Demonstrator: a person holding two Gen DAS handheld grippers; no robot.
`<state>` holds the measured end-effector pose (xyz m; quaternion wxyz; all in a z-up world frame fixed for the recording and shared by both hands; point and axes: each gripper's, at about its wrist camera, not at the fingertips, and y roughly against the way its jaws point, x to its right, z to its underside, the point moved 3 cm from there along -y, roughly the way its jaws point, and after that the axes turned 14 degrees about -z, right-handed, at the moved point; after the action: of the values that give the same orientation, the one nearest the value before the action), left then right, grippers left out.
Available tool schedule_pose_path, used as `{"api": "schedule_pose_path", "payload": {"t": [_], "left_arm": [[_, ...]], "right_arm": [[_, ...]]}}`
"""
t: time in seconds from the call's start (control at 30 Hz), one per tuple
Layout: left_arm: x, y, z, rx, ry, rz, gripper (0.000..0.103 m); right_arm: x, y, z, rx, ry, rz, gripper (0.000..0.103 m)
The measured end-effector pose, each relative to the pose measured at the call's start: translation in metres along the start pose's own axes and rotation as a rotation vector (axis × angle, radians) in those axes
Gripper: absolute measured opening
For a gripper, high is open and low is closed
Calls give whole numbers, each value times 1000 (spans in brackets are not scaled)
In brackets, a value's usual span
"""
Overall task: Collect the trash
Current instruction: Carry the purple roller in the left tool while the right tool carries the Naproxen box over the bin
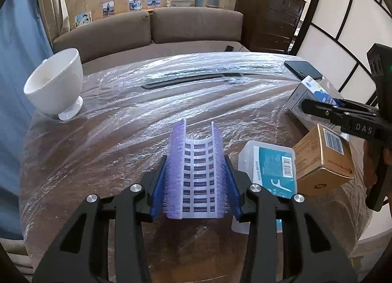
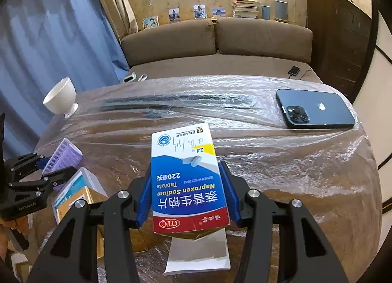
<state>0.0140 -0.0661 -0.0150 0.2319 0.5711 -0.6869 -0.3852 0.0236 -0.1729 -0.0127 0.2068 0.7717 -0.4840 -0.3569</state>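
Observation:
My left gripper [image 1: 195, 182] is shut on a purple-and-white plastic rack [image 1: 196, 172], its blue pads pressing both ribbed sides. In the right wrist view that same rack [image 2: 62, 158] and left gripper [image 2: 49, 170] sit at the far left. My right gripper [image 2: 187, 192] is shut on a blue-and-white medicine box [image 2: 186, 177] printed "Naproxen Sodium Tablets", held by its long sides. A white leaflet [image 2: 198, 253] lies under the box. In the left wrist view the right gripper [image 1: 316, 108] clamps the box [image 1: 307, 97] at the right edge.
A clear floss-pick case [image 1: 268, 168] and a tan carton [image 1: 323, 160] lie between the two grippers. A white footed bowl [image 1: 55, 84] stands at the far left, a dark phone [image 2: 314, 109] at the far right. Crinkled plastic film covers the table [image 1: 122, 141]. A brown sofa [image 1: 152, 35] is behind.

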Motion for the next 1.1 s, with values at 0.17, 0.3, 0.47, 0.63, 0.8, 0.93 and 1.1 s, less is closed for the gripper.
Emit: {"api": "schedule_pose_path", "payload": {"t": [0.17, 0.3, 0.47, 0.63, 0.8, 0.93, 1.1], "left_arm": [[-4, 12, 2, 25, 10, -8, 44], [-7, 19, 7, 31, 31, -5, 44], [-7, 26, 16, 33, 36, -1, 44], [-6, 33, 26, 32, 50, 8, 44], [-7, 42, 37, 32, 56, 19, 44], [-5, 49, 49, 31, 53, 19, 44], [0, 61, 62, 32, 53, 28, 44]], "right_arm": [[5, 17, 4, 28, -15, 1, 49], [6, 31, 14, 44, -24, 0, 49], [4, 43, 26, 52, -31, -12, 49], [-3, 55, 43, 52, -28, -27, 49], [-9, 65, 58, 49, -17, -31, 49], [-15, 75, 69, 51, -20, -43, 49], [-29, 82, 85, 44, -15, -65, 49]]}}
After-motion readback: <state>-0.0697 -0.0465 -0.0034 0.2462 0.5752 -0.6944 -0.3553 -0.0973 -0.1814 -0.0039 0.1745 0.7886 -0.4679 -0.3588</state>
